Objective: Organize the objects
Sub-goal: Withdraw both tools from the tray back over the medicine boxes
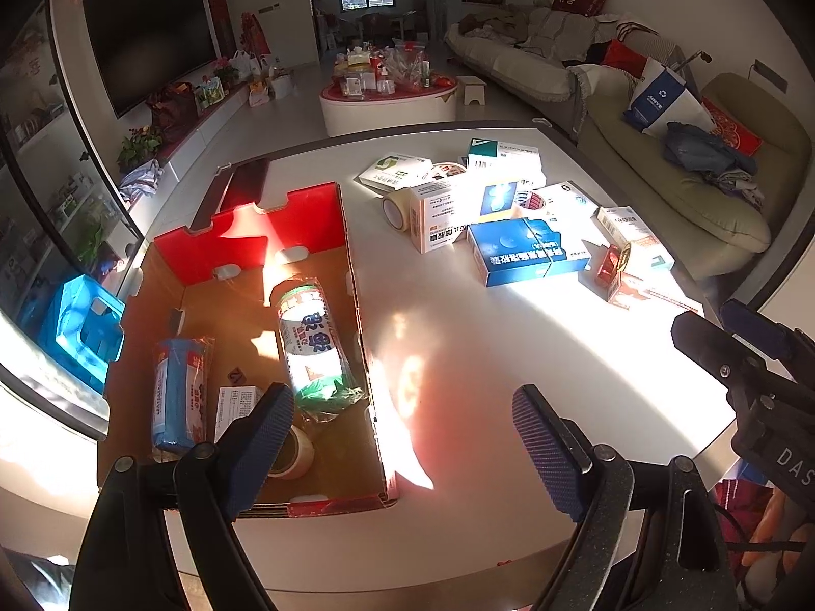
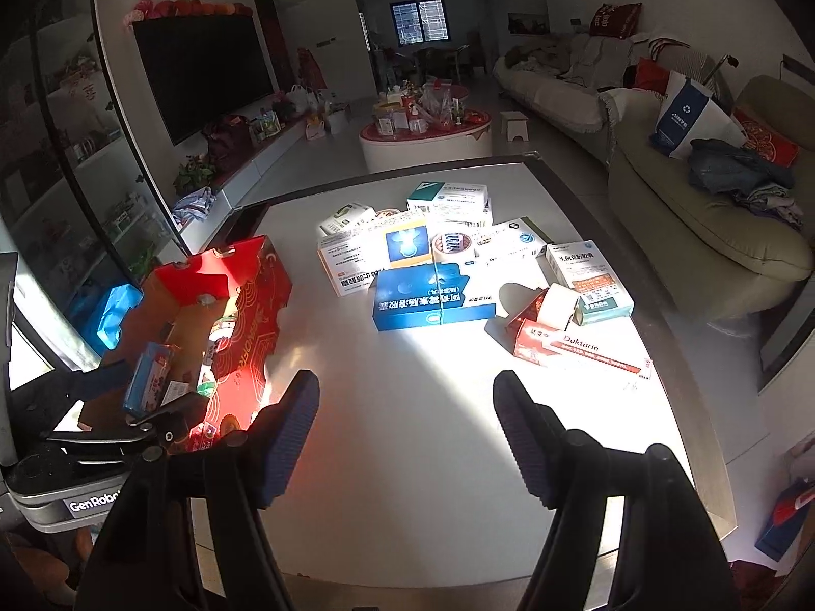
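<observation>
A red cardboard box stands on the left of the white table; it also shows in the right wrist view. In it lie a rolled bag pack, a blue packet, a tape roll and a white leaflet. A pile of medicine boxes lies at the far middle, with a blue box in front, a tape roll and a red Daktarin box. My left gripper is open and empty over the box's near right corner. My right gripper is open and empty above the bare table.
A blue plastic stool stands left of the table. A sofa runs along the right. A round coffee table with clutter stands beyond. The right gripper's body shows at the right edge of the left wrist view.
</observation>
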A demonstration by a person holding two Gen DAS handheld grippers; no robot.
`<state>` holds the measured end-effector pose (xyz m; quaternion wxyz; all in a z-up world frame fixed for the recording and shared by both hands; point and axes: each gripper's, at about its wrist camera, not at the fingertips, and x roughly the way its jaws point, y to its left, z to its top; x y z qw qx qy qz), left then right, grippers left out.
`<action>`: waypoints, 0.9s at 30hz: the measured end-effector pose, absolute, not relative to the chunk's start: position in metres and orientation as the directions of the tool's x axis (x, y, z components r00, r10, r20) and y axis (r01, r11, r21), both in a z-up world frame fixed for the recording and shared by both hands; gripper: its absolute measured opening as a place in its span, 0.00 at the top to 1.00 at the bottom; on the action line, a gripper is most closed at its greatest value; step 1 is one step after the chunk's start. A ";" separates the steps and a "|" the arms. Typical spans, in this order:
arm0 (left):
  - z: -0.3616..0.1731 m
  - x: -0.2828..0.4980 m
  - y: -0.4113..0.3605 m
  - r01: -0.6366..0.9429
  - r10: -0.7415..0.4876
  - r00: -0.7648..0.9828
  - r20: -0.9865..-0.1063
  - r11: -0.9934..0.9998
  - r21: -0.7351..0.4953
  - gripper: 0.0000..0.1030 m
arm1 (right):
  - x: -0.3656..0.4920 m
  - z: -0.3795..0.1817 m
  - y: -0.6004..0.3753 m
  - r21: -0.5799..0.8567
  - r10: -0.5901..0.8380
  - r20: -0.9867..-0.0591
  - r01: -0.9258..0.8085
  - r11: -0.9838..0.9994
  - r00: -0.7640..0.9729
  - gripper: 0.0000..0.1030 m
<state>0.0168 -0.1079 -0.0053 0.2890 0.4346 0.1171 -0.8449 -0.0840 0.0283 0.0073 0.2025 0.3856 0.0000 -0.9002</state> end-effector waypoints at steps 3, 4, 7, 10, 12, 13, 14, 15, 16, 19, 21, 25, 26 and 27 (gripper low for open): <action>-0.007 0.015 -0.106 0.588 -0.383 -0.455 -0.804 -0.807 0.052 0.12 | -0.083 0.008 0.027 0.093 -0.319 -0.689 0.358 -0.929 -0.651 0.32; -0.008 0.014 -0.105 0.585 -0.379 -0.455 -0.806 -0.809 0.050 0.12 | -0.082 0.009 0.027 0.080 -0.312 -0.685 0.358 -0.930 -0.659 0.32; -0.012 0.008 -0.104 0.576 -0.357 -0.455 -0.816 -0.817 0.036 0.12 | -0.083 0.009 0.031 0.057 -0.308 -0.677 0.370 -0.927 -0.668 0.31; -0.020 0.000 -0.098 0.558 -0.328 -0.451 -0.830 -0.829 0.025 0.12 | -0.090 0.001 0.050 0.047 -0.295 -0.684 0.363 -0.930 -0.667 0.30; -0.027 -0.008 -0.093 0.537 -0.313 -0.445 -0.839 -0.843 0.030 0.12 | -0.100 -0.012 0.072 0.045 -0.282 -0.697 0.353 -0.935 -0.659 0.30; -0.031 -0.013 -0.090 0.524 -0.302 -0.441 -0.845 -0.851 0.032 0.12 | -0.107 -0.020 0.086 0.050 -0.278 -0.710 0.348 -0.936 -0.647 0.30; -0.035 -0.019 -0.088 0.510 -0.289 -0.436 -0.852 -0.860 0.031 0.12 | -0.115 -0.027 0.100 0.060 -0.278 -0.723 0.342 -0.938 -0.633 0.30; -0.038 -0.026 -0.086 0.499 -0.273 -0.435 -0.858 -0.866 0.023 0.12 | -0.123 -0.035 0.115 0.067 -0.267 -0.734 0.325 -0.943 -0.624 0.30; -0.043 -0.033 -0.085 0.489 -0.253 -0.434 -0.865 -0.872 0.009 0.12 | -0.130 -0.040 0.129 0.068 -0.256 -0.741 0.310 -0.948 -0.621 0.30; -0.055 -0.056 -0.082 0.473 -0.218 -0.418 -0.882 -0.881 -0.006 0.12 | -0.152 -0.052 0.159 0.081 -0.264 -0.750 0.311 -0.947 -0.607 0.30; -0.062 -0.073 -0.079 0.458 -0.208 -0.407 -0.889 -0.889 -0.002 0.12 | -0.165 -0.061 0.165 0.064 -0.266 -0.761 0.339 -0.938 -0.591 0.30; -0.069 -0.100 -0.073 0.417 -0.177 -0.408 -0.896 -0.909 -0.010 0.12 | -0.190 -0.078 0.161 0.056 -0.300 -0.785 0.420 -0.906 -0.541 0.30; -0.071 -0.106 -0.073 0.407 -0.164 -0.413 -0.896 -0.913 -0.020 0.12 | -0.195 -0.081 0.159 0.054 -0.308 -0.788 0.440 -0.896 -0.532 0.30; -0.072 -0.112 -0.076 0.410 -0.162 -0.411 -0.897 -0.912 -0.023 0.12 | -0.199 -0.085 0.155 0.054 -0.317 -0.793 0.459 -0.887 -0.521 0.30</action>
